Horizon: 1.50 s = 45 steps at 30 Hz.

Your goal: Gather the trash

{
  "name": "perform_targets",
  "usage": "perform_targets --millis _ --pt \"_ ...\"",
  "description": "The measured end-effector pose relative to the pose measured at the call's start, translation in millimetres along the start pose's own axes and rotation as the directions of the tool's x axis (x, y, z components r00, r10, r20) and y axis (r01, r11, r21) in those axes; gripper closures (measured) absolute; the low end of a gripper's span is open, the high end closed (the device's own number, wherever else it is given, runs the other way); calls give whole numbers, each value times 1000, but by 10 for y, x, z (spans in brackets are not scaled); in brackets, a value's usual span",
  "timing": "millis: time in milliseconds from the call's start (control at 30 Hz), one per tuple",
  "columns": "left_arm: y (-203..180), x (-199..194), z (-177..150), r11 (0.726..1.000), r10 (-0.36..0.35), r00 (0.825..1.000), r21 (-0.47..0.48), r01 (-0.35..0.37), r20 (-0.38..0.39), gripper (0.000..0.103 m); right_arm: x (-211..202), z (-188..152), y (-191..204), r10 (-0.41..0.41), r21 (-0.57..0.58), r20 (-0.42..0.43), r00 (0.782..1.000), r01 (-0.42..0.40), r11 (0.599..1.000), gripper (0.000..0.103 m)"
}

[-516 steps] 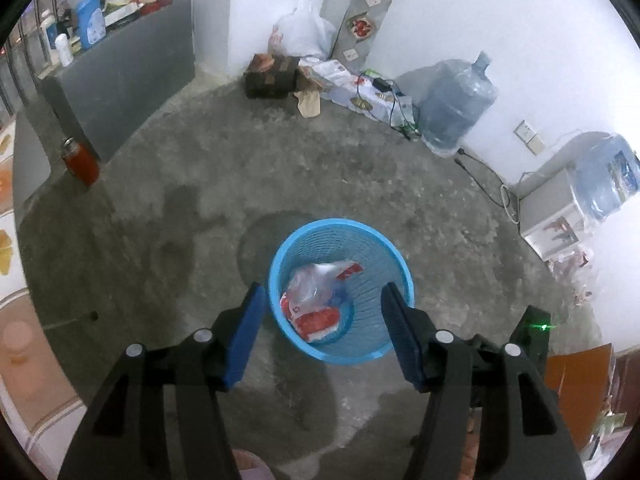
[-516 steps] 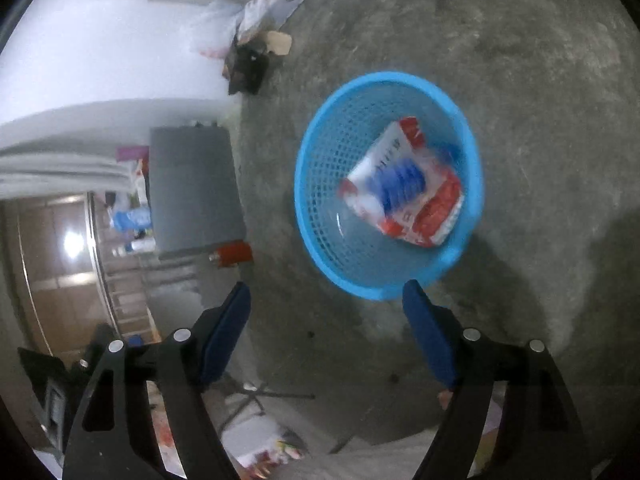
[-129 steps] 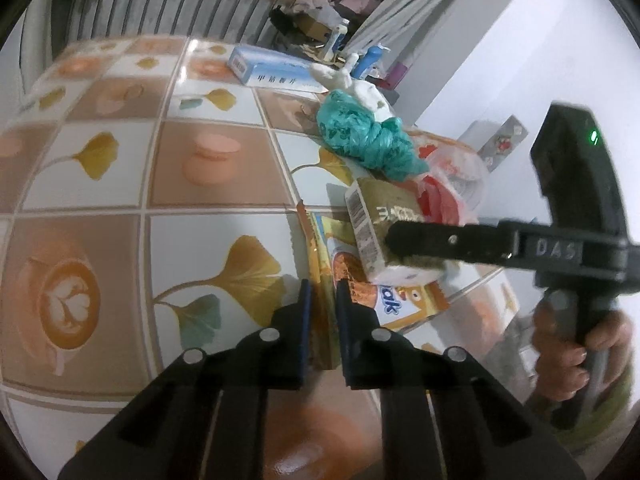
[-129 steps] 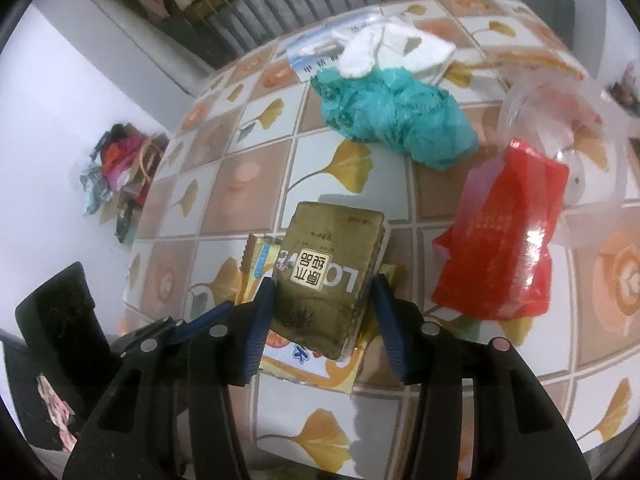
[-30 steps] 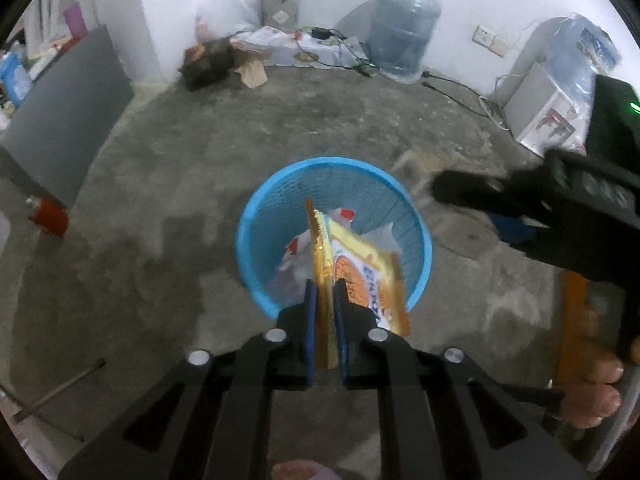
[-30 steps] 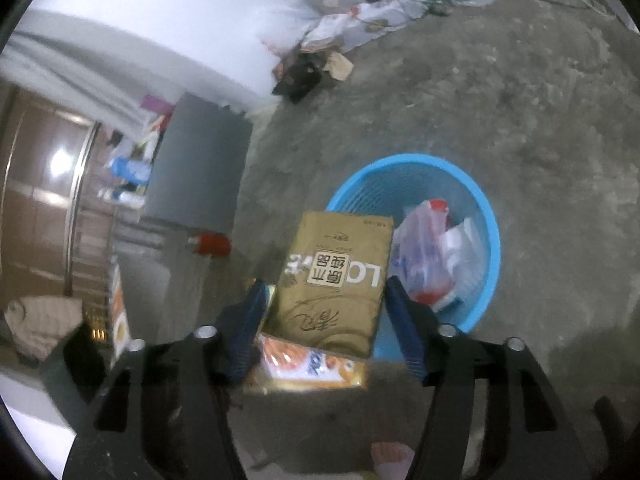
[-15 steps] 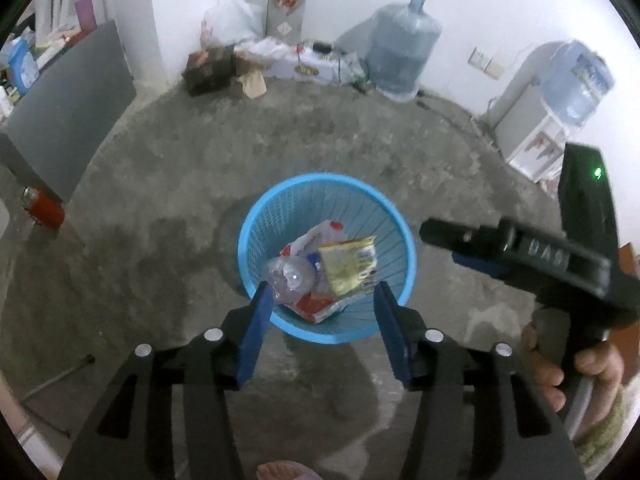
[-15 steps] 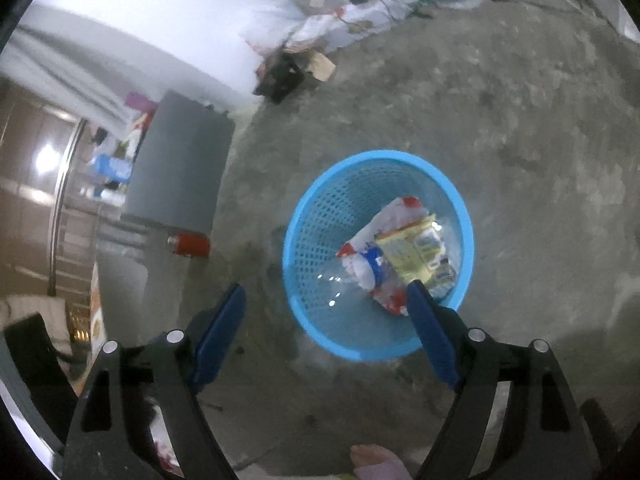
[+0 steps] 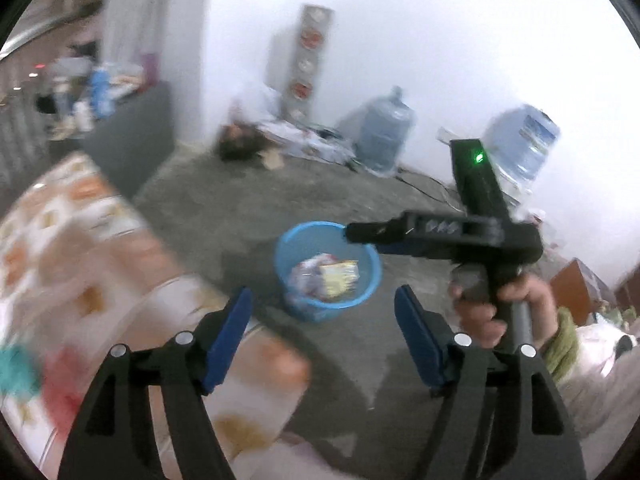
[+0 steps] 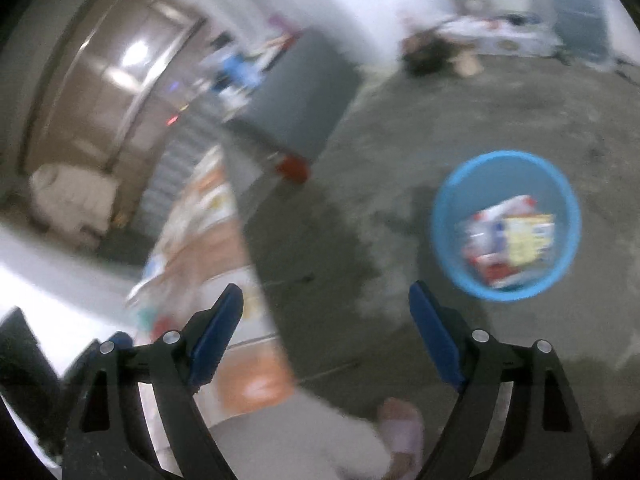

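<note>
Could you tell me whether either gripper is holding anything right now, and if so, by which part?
Nothing is held. The left gripper and right gripper are both open and empty, jaws just opened wider.

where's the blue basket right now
The blue basket stands on the concrete floor with wrappers inside: mid-frame in the left wrist view, just past the table corner, and at right in the right wrist view.

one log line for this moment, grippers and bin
left hand-held gripper: open, empty | right hand-held gripper: open, empty | blue basket: on floor, wrappers inside
</note>
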<state>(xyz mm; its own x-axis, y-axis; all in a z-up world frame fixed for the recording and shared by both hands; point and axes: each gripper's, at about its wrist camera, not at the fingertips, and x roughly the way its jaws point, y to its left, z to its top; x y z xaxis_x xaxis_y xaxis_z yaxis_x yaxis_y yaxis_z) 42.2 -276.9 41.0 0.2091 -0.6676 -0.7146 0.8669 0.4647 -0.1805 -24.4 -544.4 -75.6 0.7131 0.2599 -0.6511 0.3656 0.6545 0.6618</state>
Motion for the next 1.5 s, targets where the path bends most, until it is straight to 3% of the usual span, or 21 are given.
perform_targets --millis 100,233,333,467,700,800,900,967,1167,1367,1433,1500 --pt "326 -374 -334 984 169 985 -59 -167 37 31 163 -45 367 93 -53 -72 993 -97 994 22" --pt "757 -695 -749 921 361 932 -171 -349 44 31 432 -53 793 214 -72 -165 963 -228 971 22" --pt "1013 -773 -947 875 426 904 -267 -403 32 31 641 1 1011 265 -43 -212 940 -280 959 22" --pt "1242 -735 -1035 855 421 906 -352 -381 42 31 956 53 1234 333 36 -269 904 -336 941 22" --pt "1373 -558 -1110 847 398 917 -397 -353 35 31 1406 111 1214 390 233 -268 881 -334 913 26" --pt "1421 -465 -1146 835 412 911 -404 -374 7 31 1585 115 1192 398 292 -285 872 -316 903 34" --pt "1500 -355 -1183 828 409 912 -405 -386 -33 40 1703 85 1179 416 330 -296 860 -316 889 42" --pt "1524 -313 -1200 826 398 916 -415 -382 -50 47 1684 108 1197 410 323 -284 867 -316 892 47" --pt "1577 -280 -1219 827 365 930 -441 -349 -49 60 1685 110 1190 459 371 -288 841 -343 863 70" --pt "1570 -306 -1232 829 366 930 -439 -347 -43 69 1717 92 1203 490 379 -307 816 -367 849 93" --pt "1572 -330 -1239 828 364 931 -445 -341 -36 71 1703 86 1207 507 385 -308 805 -382 840 97" --pt "1559 -366 -1236 829 364 931 -447 -337 -26 80 1674 88 1213 525 388 -300 797 -400 830 99"
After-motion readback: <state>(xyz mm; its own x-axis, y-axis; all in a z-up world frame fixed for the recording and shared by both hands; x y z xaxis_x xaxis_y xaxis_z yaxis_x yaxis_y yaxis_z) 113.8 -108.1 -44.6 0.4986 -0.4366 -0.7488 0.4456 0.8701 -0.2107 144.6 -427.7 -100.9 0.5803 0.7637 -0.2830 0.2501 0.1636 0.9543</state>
